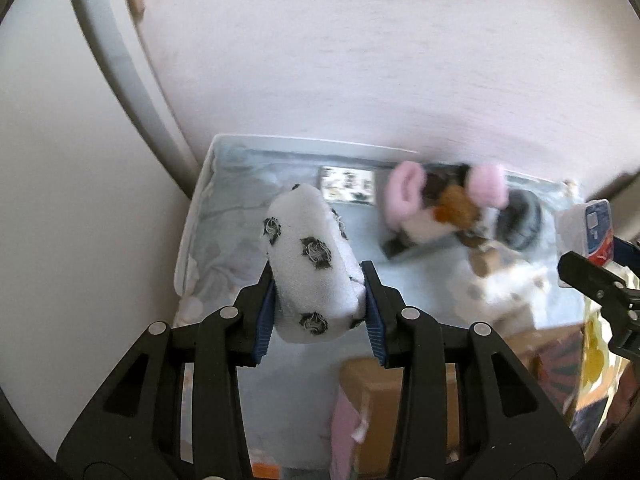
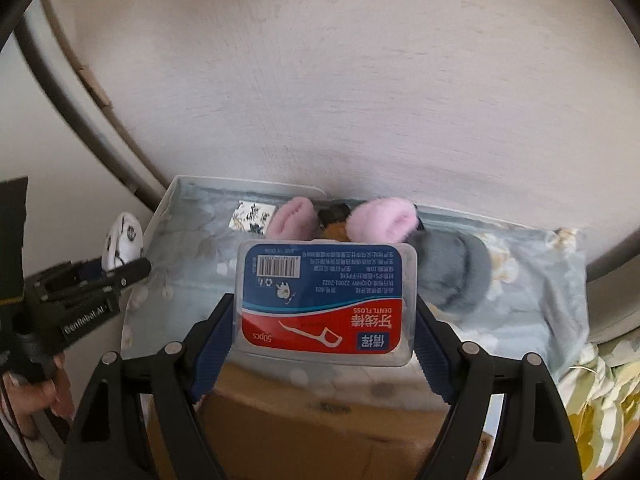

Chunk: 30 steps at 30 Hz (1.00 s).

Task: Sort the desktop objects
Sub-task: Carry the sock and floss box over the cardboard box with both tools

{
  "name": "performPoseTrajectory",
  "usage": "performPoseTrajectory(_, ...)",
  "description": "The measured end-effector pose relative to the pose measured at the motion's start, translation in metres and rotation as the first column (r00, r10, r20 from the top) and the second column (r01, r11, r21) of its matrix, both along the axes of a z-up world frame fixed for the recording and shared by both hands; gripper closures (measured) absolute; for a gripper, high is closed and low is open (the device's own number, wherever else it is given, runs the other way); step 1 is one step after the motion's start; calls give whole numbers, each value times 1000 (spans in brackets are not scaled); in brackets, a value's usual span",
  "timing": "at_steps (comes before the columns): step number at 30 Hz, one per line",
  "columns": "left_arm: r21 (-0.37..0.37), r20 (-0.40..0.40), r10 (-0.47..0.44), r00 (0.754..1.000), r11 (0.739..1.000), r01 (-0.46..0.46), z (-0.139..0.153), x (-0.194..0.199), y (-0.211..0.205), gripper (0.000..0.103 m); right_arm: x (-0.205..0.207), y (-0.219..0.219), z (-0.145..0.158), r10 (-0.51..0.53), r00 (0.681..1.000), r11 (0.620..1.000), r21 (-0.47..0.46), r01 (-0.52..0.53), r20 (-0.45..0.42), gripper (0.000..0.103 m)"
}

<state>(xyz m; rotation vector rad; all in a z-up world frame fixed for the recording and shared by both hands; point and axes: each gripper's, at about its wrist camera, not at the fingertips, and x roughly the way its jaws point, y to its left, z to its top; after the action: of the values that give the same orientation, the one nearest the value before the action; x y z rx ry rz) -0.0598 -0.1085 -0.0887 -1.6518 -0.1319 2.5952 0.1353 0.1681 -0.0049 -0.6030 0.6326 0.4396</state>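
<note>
My left gripper (image 1: pixel 318 294) is shut on a white sock with black spots (image 1: pixel 308 264), held above the left part of a clear storage bin (image 1: pixel 200 196) lined with pale blue floral cloth. My right gripper (image 2: pixel 324 320) is shut on a clear dental floss box with a blue and red label (image 2: pixel 326 300), held above the same bin (image 2: pixel 160 208). In the bin lie a plush toy with pink ears (image 1: pixel 432 208), also in the right wrist view (image 2: pixel 384 220), a grey round pad (image 2: pixel 456 272) and a small floral card (image 1: pixel 347 185). The right gripper and floss box show at the left view's right edge (image 1: pixel 592 240).
A brown cardboard box (image 2: pixel 320 412) sits below the grippers, near the bin's front. A pale wall rises behind the bin. A yellow floral cloth (image 2: pixel 600 400) lies at the right. The left gripper with the sock shows at the right view's left edge (image 2: pixel 124 244).
</note>
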Motion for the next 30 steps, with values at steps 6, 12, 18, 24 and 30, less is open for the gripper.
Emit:
performPoseTrajectory(6, 27, -11, -107, 994, 994, 107, 12, 26, 32, 67, -21, -34, 0, -23, 1000, 1000, -3, 23, 4, 24)
performPoseTrajectory(12, 37, -17, -183, 983, 982, 183, 13, 53, 56, 67, -36, -60, -14, -57, 998, 998, -17, 57, -23, 24)
performPoseTrajectory(18, 38, 5, -258, 966, 966, 257, 6, 73, 78, 67, -47, -74, -26, -68, 995, 997, -31, 66, -70, 24)
performPoseTrajectory(24, 42, 60, -333, 941, 943, 331, -15, 89, 100, 67, -46, -86, -46, -101, 988, 994, -52, 95, -116, 24)
performPoseTrajectory(30, 36, 140, -375, 916, 927, 374, -47, 100, 114, 67, -36, -96, -72, -141, 976, 988, -93, 126, -164, 24)
